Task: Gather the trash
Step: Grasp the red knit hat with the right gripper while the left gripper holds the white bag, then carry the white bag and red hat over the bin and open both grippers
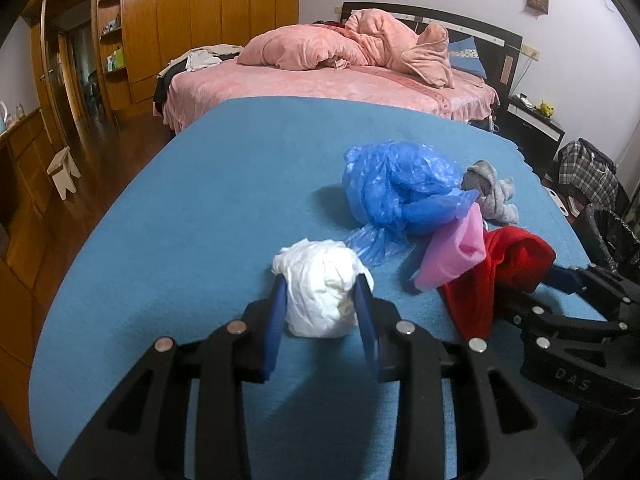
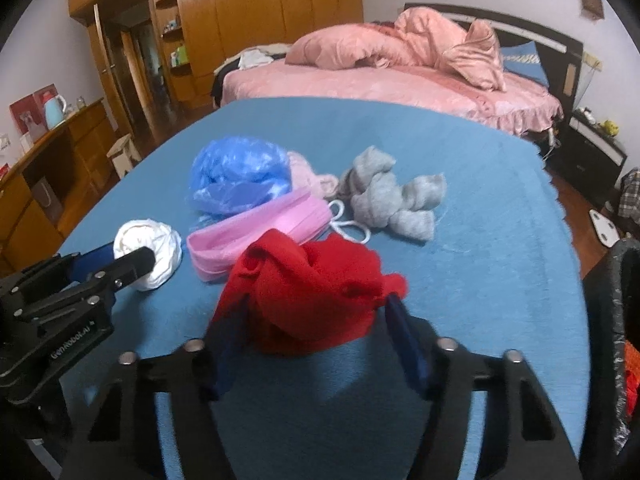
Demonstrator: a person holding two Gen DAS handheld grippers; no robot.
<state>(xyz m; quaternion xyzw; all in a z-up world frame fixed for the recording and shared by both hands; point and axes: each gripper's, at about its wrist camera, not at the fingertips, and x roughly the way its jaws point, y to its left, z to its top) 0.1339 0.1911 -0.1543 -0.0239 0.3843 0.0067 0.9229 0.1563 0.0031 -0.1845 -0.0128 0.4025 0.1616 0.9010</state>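
Note:
A crumpled white wad [image 1: 320,292] lies on the blue cloth surface [image 1: 200,200] between the two blue pads of my left gripper [image 1: 320,284], whose jaws touch its sides. In the right wrist view the same wad [image 2: 148,252] sits in that gripper [image 2: 120,260]. A red cloth [image 2: 308,296] sits between the fingers of my right gripper [image 2: 316,304], draped over the left one. It also shows in the left wrist view [image 1: 500,276]. A blue plastic bag [image 1: 400,188], a pink mask [image 2: 260,228] and a grey cloth [image 2: 392,196] lie behind.
A black-lined trash bin [image 1: 612,236] stands off the right edge; it also shows in the right wrist view [image 2: 616,320]. A pink bed [image 1: 328,76] is beyond the surface. A wooden wardrobe [image 1: 200,12] and a white stool [image 1: 64,172] are at the left.

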